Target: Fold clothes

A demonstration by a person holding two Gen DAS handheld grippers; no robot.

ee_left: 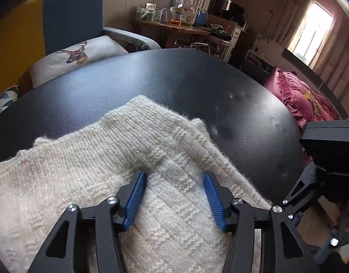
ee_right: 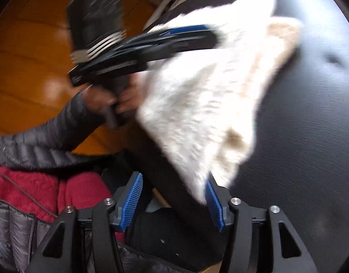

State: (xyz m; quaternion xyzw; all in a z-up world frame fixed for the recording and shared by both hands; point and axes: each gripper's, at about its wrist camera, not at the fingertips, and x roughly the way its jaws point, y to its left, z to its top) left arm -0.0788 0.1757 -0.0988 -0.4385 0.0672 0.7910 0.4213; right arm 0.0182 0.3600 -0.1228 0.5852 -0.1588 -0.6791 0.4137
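The sweater [ee_left: 119, 182], cream and knitted, lies on the black table [ee_left: 151, 77] in the left wrist view, one folded corner pointing toward the far edge; the left gripper [ee_left: 174, 177] hangs over the knit with its blue fingers [ee_left: 134, 200] spread wide, nothing pinched between them; part of the right gripper [ee_left: 329, 157] shows at the right edge, just off the table; an armchair [ee_left: 72, 16] with a deer cushion [ee_left: 78, 54] stands behind. In the right wrist view, blurred, the sweater [ee_right: 208, 95] lies at the table's [ee_right: 299, 159] near edge; the right gripper [ee_right: 174, 182] is spread open, the knit's lower corner touching its right-hand finger [ee_right: 214, 204]; the left gripper [ee_right: 188, 31] reaches over the sweater, its state too smeared to tell here; a hand [ee_right: 119, 100] grips its handle.
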